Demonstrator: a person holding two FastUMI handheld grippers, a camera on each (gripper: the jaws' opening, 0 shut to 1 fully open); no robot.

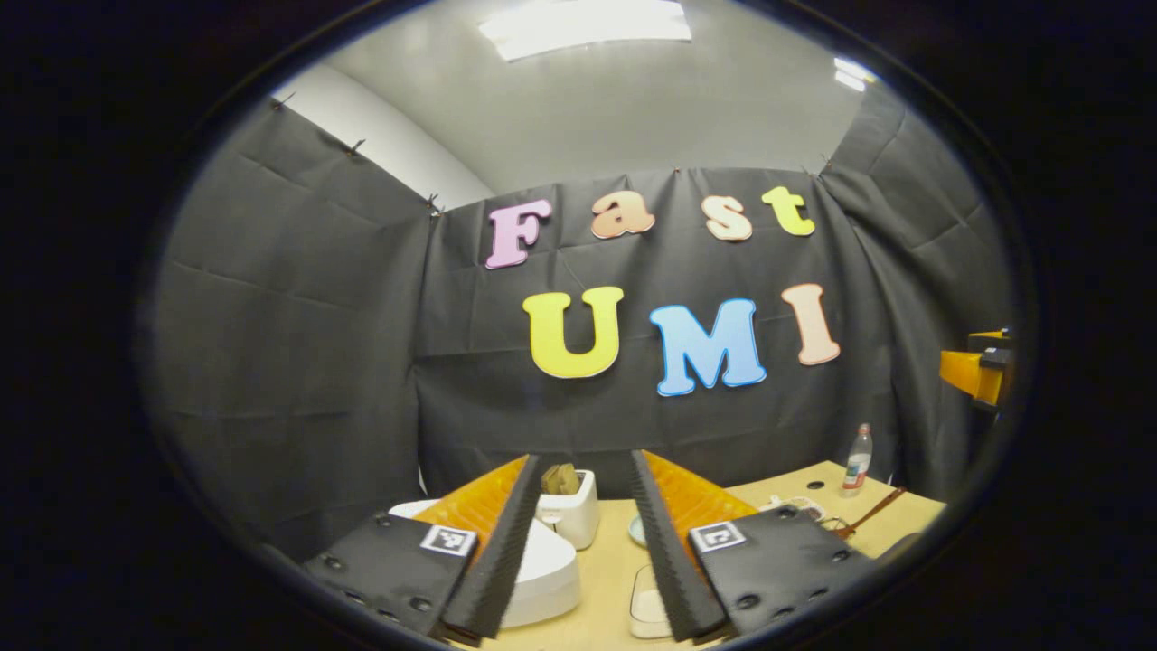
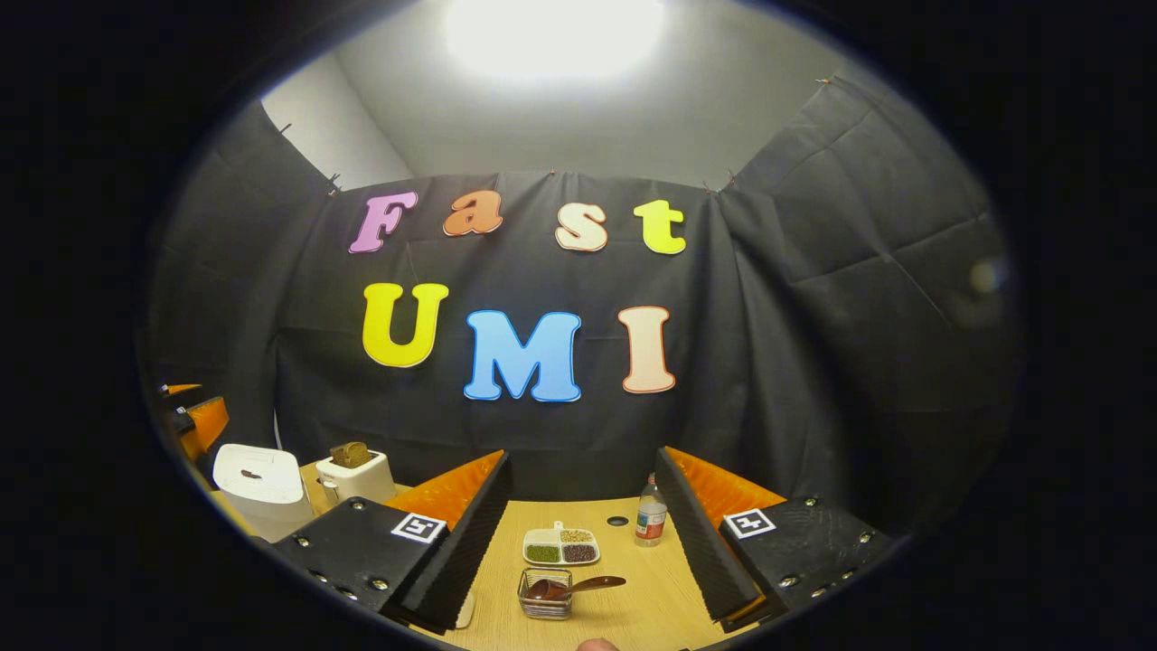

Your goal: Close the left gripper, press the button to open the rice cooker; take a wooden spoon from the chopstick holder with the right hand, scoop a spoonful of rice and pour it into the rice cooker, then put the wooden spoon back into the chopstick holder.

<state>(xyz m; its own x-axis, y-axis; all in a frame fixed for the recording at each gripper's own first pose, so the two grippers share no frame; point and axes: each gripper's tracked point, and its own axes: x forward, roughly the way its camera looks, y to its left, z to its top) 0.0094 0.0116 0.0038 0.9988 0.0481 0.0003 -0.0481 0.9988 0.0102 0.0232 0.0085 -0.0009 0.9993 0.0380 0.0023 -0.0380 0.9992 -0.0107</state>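
Grippers (image 1: 578,542) (image 2: 583,542) agape above table (image 2: 633,615); rice cooker (image 2: 262,488) near left edge.

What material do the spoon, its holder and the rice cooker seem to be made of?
The spoon looks like dark, smooth wood: reddish-brown with a slight sheen. The holder seems to be clear glass or plastic in a thin metal frame; one sees through its walls. The rice cooker looks like matte white plastic, though its finish is hard to judge.
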